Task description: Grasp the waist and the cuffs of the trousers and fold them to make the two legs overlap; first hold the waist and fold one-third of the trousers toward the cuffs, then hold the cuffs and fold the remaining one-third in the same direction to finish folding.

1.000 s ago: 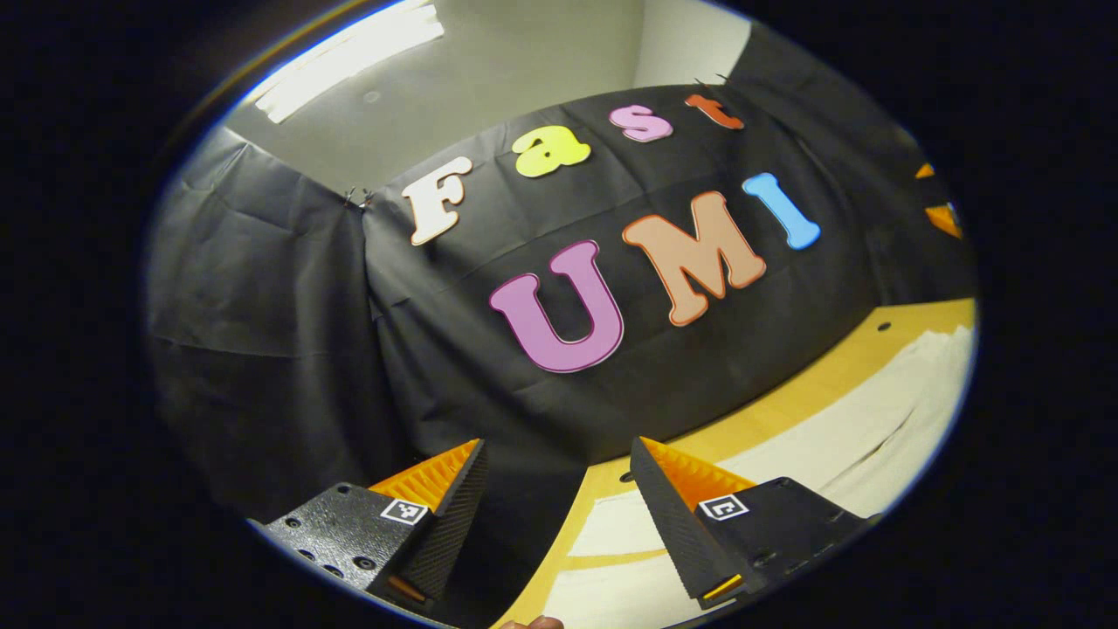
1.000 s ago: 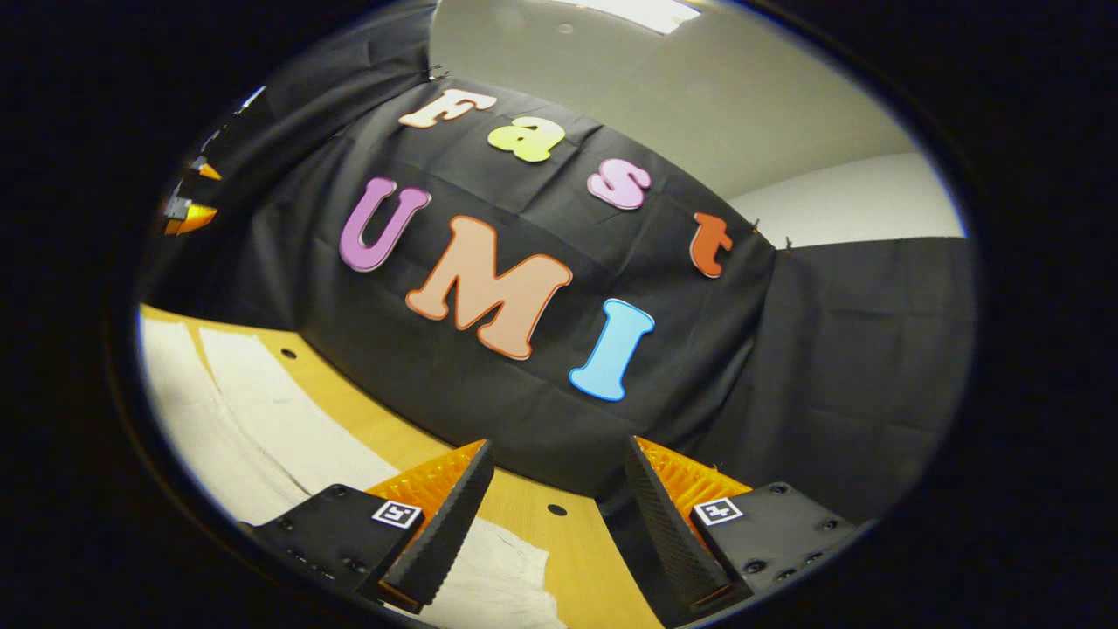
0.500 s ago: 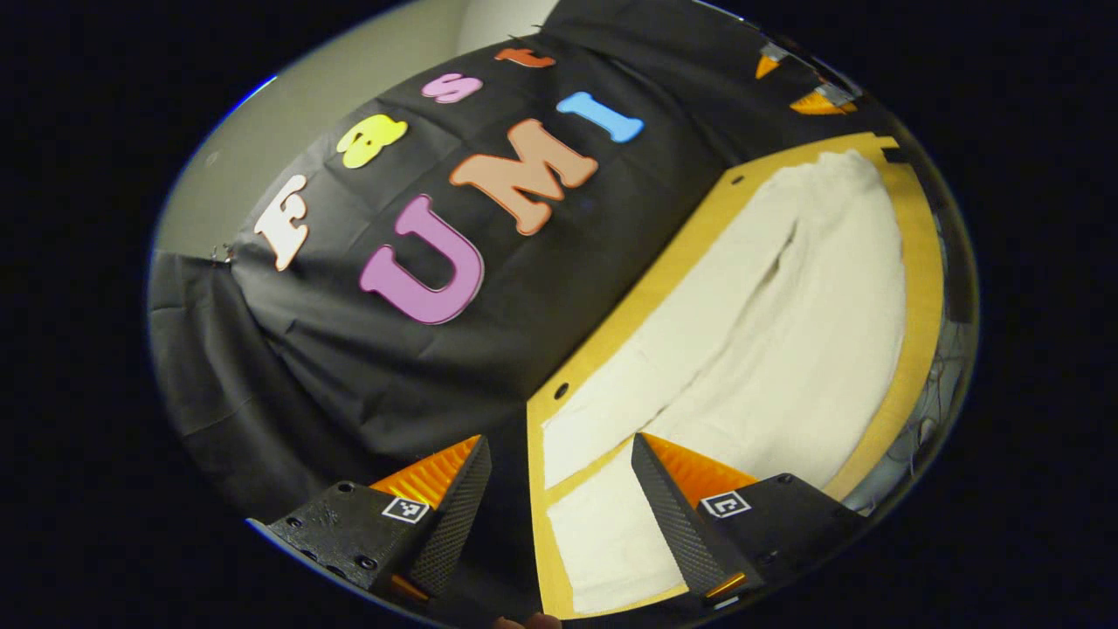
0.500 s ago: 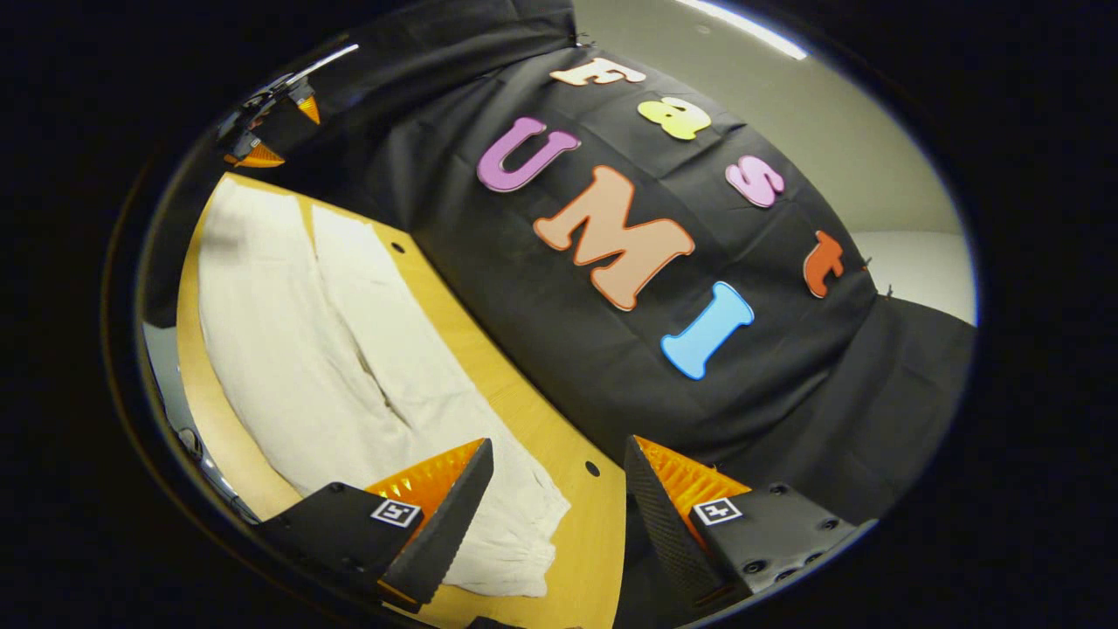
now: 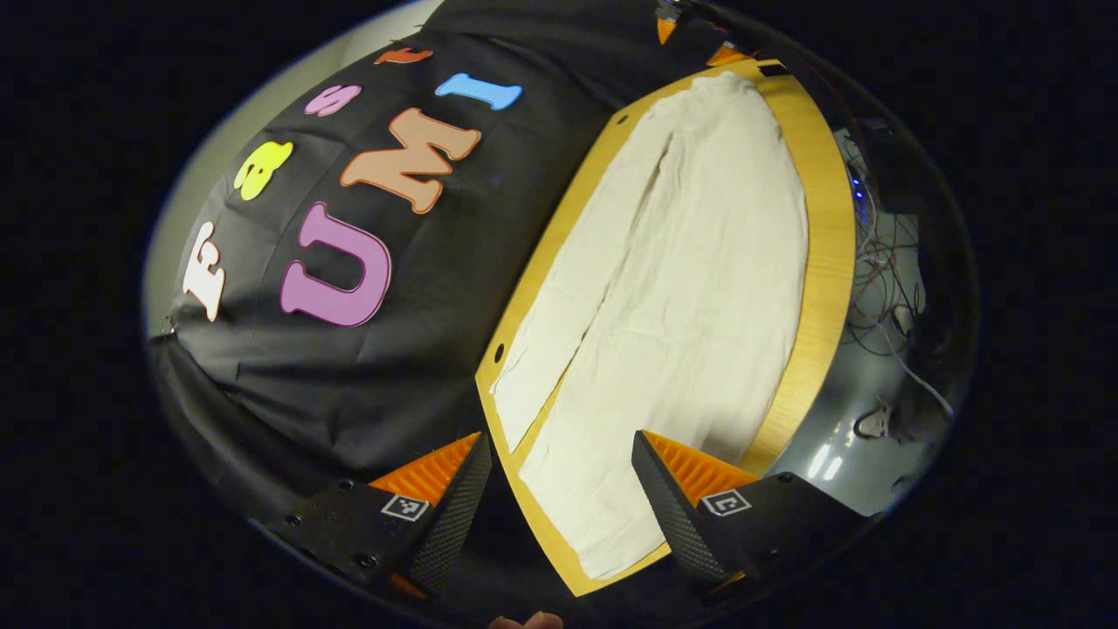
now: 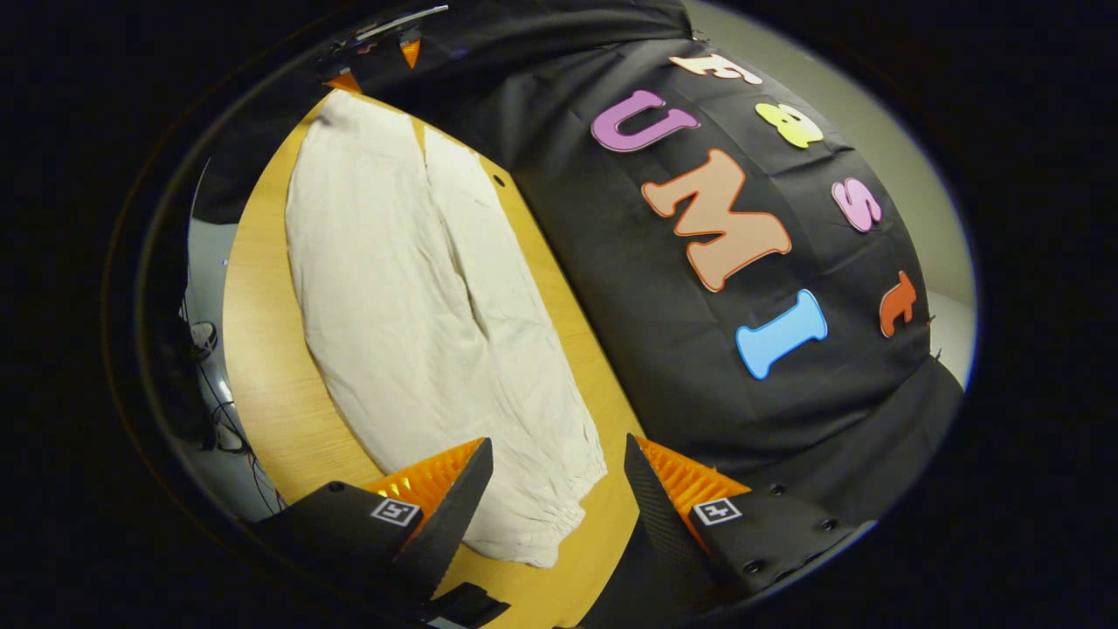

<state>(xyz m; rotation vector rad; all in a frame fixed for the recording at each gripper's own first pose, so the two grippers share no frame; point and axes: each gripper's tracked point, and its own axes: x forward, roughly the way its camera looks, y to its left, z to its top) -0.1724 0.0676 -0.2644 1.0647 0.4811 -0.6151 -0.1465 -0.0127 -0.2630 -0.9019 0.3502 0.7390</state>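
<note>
Cream trousers (image 5: 690, 288) lie flat and lengthwise on a wooden table (image 5: 825, 218). In the left gripper view the two cuffs (image 5: 594, 515) are nearest, legs slightly apart, and the waist is at the far end. My left gripper (image 5: 559, 438) hovers open above the cuff end, holding nothing. In the right gripper view the gathered waist (image 6: 550, 515) of the trousers (image 6: 410, 306) is nearest and the legs run away from me. My right gripper (image 6: 557, 442) hangs open above the waist, not touching it.
The booth's black cloth wall (image 5: 410, 367) runs along the table's far long edge. Cables (image 5: 882, 262) lie on the grey floor past the table's near long edge (image 6: 253, 349). Small holes dot the table by the wall (image 5: 499, 353).
Both grippers have tipped down from facing the wall to looking along the table, bringing the whole trousers into view. Both stay open.
</note>
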